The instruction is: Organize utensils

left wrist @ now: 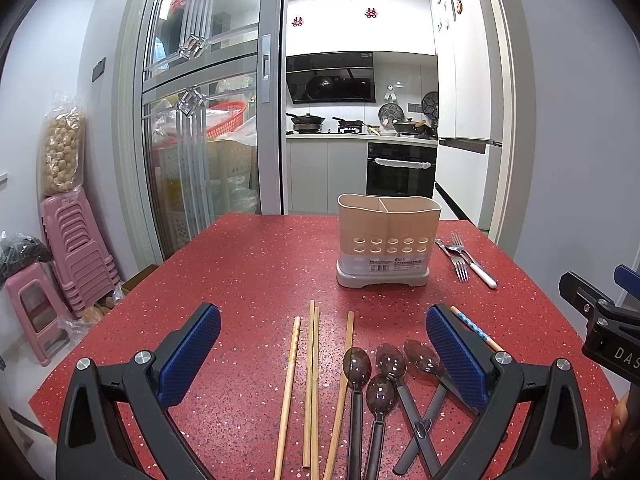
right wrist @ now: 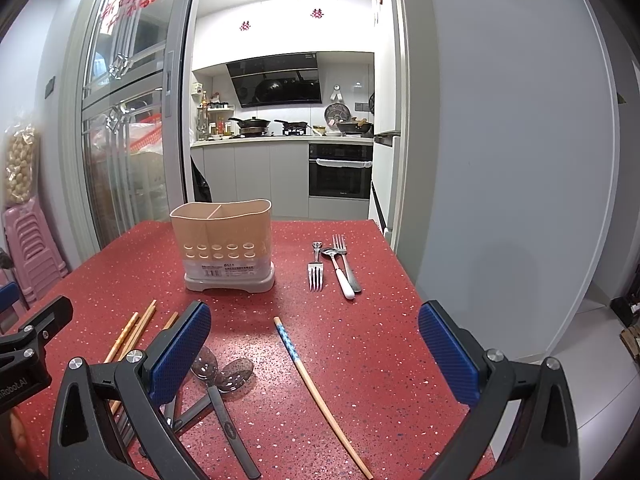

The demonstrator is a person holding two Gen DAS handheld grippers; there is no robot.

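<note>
Sitting on the red counter (left wrist: 248,264) are lots of things to eat with, and none of them is in the tan holder (left wrist: 389,240) yet, which stands at the far side with two empty pockets. The left gripper (left wrist: 323,354) hangs over the near side with its blue fingers (left wrist: 191,356) spread wide and nothing between them. Right under it lie four plain wooden chopsticks (left wrist: 311,384) side by side, and just to their right four dark plastic spoons (left wrist: 380,396) in a loose heap, with some handles crossing. The right gripper (right wrist: 314,354) is spread wide too and holds nothing. Below it lies one more chopstick with a blue dotted end (right wrist: 316,388), alone and a bit slanted. Far on the right, near the holder, are two metal forks (right wrist: 316,274) and a spoon with a white handle (right wrist: 340,272), close together. I think the chopsticks are very light, stiff and thin, so they could roll or slip; a pinch near the middle should keep one level. The plastic spoons look light and smooth, and the long flat handle seems the best place to hold, not the round bowl. Because they cross, lifting one may tug another. The metal forks are likely heavier and slippery, so the handle is the safe spot, away from the pointy ends. The holder looks light and could tip if bumped.
</note>
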